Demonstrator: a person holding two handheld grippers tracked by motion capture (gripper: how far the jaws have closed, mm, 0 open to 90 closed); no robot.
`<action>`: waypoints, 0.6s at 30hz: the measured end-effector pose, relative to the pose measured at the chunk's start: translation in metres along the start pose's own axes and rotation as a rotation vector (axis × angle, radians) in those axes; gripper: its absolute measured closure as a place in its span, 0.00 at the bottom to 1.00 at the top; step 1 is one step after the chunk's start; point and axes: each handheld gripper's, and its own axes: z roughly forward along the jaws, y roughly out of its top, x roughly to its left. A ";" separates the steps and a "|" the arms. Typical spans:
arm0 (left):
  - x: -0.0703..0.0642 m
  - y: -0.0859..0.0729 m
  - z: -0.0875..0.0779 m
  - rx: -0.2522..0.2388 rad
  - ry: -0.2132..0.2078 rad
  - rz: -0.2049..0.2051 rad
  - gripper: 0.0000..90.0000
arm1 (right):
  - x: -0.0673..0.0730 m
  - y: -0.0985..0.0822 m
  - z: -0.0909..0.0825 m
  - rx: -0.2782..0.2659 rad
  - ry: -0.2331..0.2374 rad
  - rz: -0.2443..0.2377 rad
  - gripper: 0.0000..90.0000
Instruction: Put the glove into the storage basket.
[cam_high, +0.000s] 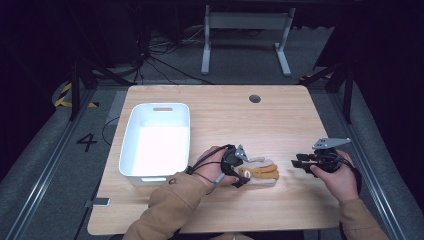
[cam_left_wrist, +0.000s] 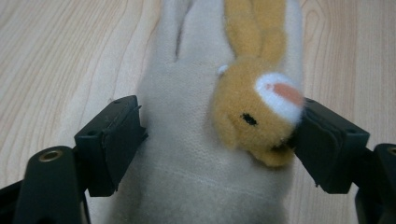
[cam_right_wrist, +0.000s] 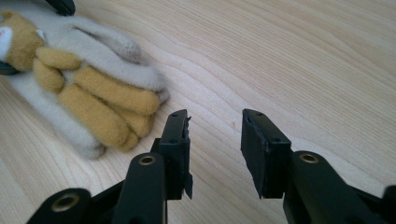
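A beige mitten-like glove (cam_high: 261, 173) with a tan plush rabbit on its back lies flat on the wooden table (cam_high: 225, 120), near the front middle. My left gripper (cam_high: 241, 170) is shut on the glove (cam_left_wrist: 182, 140): one jaw presses its bare edge, the other presses the rabbit's head (cam_left_wrist: 254, 112). My right gripper (cam_high: 299, 161) is held to the right of the glove, open, with nothing between its jaws. In the right gripper view the right gripper (cam_right_wrist: 215, 140) hovers over bare wood, with the glove's finger end (cam_right_wrist: 107, 100) just off to its left.
A white plastic bin (cam_high: 156, 142) with handle slots stands left of the glove, close to my left hand. A round cable hole (cam_high: 255, 98) sits near the table's far edge. Bare wood spans the right half and the back.
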 end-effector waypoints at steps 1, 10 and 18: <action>0.000 0.000 0.001 -0.002 0.004 0.003 0.23 | 0.000 0.000 0.000 0.002 0.002 0.000 0.69; 0.001 -0.001 0.009 0.035 -0.019 -0.002 0.19 | -0.001 -0.001 0.002 0.005 0.011 0.013 0.68; 0.000 0.001 0.012 0.056 -0.013 0.010 0.18 | -0.001 -0.002 0.004 0.012 0.016 0.020 0.67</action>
